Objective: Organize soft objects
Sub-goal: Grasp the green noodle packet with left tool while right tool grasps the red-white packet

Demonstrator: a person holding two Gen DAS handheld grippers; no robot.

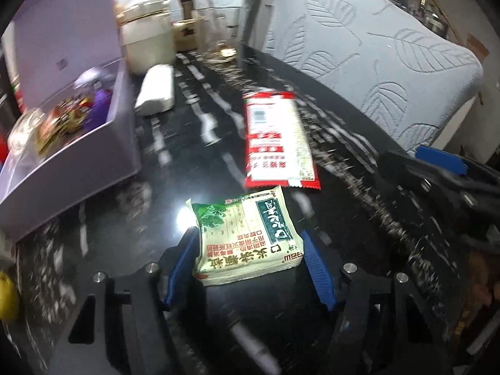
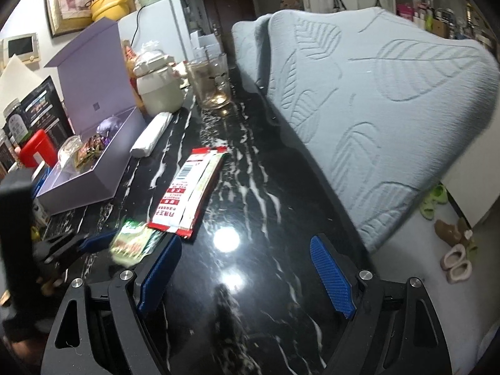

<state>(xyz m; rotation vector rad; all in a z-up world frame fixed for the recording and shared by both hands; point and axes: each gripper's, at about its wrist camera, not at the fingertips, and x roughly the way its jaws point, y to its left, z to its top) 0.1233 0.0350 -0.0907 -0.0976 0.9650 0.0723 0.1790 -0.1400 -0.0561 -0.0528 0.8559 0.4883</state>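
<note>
A green and cream packet (image 1: pixel 247 234) sits between the blue fingers (image 1: pixel 181 265) of my left gripper (image 1: pixel 250 250), which is shut on it just above the black marble table (image 1: pixel 109 218). It also shows blurred in the right wrist view (image 2: pixel 134 243). A red and white sachet (image 1: pixel 275 140) lies flat on the table beyond it, also in the right wrist view (image 2: pixel 190 190). My right gripper (image 2: pixel 247 268) is open and empty over the table, right of the sachet. It appears at the right edge of the left wrist view (image 1: pixel 437 172).
An open lilac box (image 1: pixel 78 143) holding wrapped items stands at the left, also in the right wrist view (image 2: pixel 90 172). A white folded pack (image 1: pixel 156 90), a cream jar (image 1: pixel 147 40) and a glass jug (image 2: pixel 212 84) stand behind. Grey-blue cushioned chairs (image 2: pixel 375 109) border the table's right side.
</note>
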